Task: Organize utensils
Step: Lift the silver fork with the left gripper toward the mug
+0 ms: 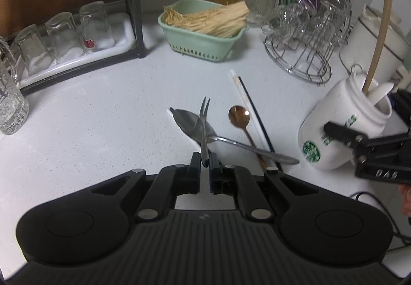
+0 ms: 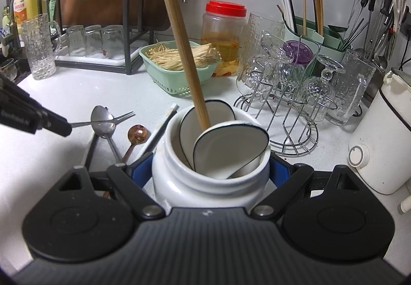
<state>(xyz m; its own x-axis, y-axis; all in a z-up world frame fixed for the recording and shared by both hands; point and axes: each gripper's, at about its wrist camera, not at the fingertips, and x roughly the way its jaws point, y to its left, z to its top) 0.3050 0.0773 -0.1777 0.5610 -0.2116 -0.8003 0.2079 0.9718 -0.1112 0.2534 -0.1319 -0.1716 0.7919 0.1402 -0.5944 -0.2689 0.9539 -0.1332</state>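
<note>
The left gripper (image 1: 204,160) pinches the small fork (image 1: 204,128) by its handle end, tines toward twelve o'clock above the steel spoon (image 1: 191,125); held so far back, the fork may well pivot or slip free. The right gripper (image 2: 209,169) clamps the white jar (image 2: 205,182), at three o'clock of the fork in the left view; its mouth is crowded by ceramic spoons (image 2: 231,148) and a wooden stick (image 2: 179,35), so the tines could catch there.
</note>
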